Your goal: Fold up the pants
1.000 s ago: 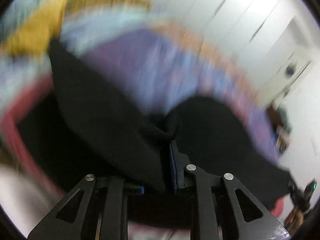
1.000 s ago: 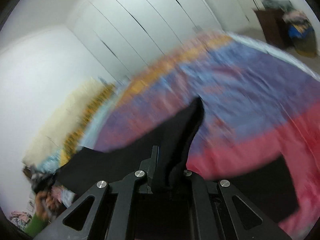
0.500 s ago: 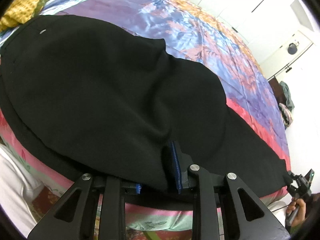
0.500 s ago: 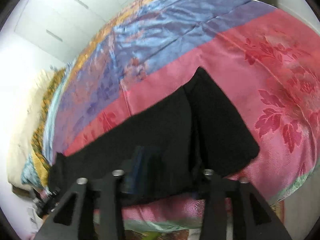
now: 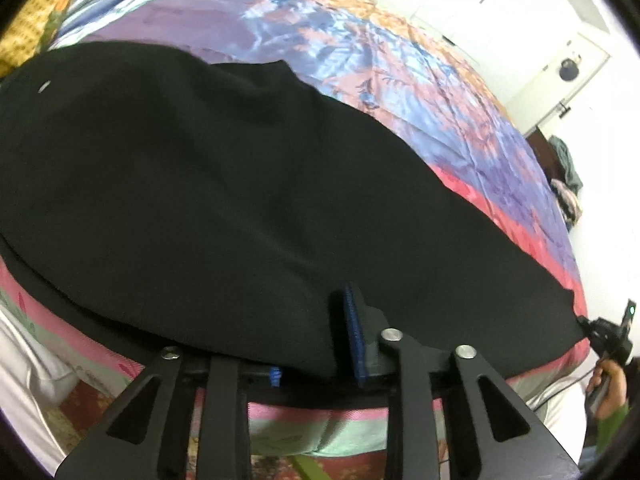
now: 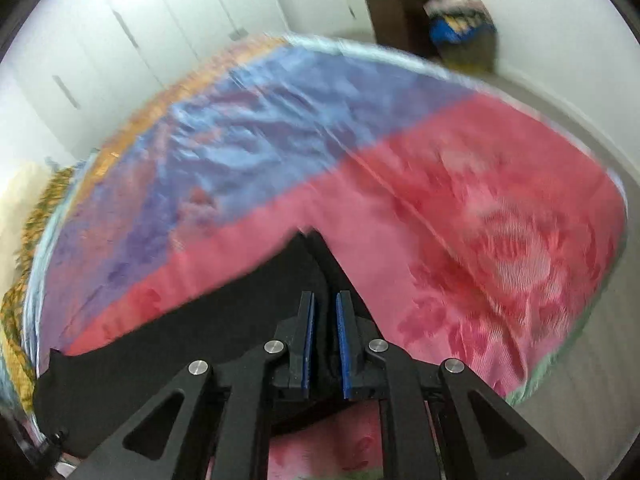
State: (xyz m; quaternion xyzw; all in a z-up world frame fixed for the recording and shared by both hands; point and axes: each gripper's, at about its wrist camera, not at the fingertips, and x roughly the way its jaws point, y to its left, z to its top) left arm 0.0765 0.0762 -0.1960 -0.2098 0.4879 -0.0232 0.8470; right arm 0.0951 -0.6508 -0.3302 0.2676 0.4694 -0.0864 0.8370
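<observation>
pants flat on the bed, both jaws at the near edge

pants (image 5: 208, 184), black, lie spread across the near side of the bed (image 5: 400, 80), over its pink border and up toward the purple-and-blue satin cover. in the left wrist view the cloth fills the frame from 9 o'clock to 4 o'clock. the left gripper (image 5: 316, 344) sits at the hem at 6 o'clock; its jaws are opening, with a fold of the pants between them. the right gripper (image 6: 325, 340) has its jaws nearly pressed together, blue pads facing across a narrow gap over the dark cloth; whether they pinch it i cannot tell. a hand (image 5: 610, 384) shows at 4 o'clock.
</observation>
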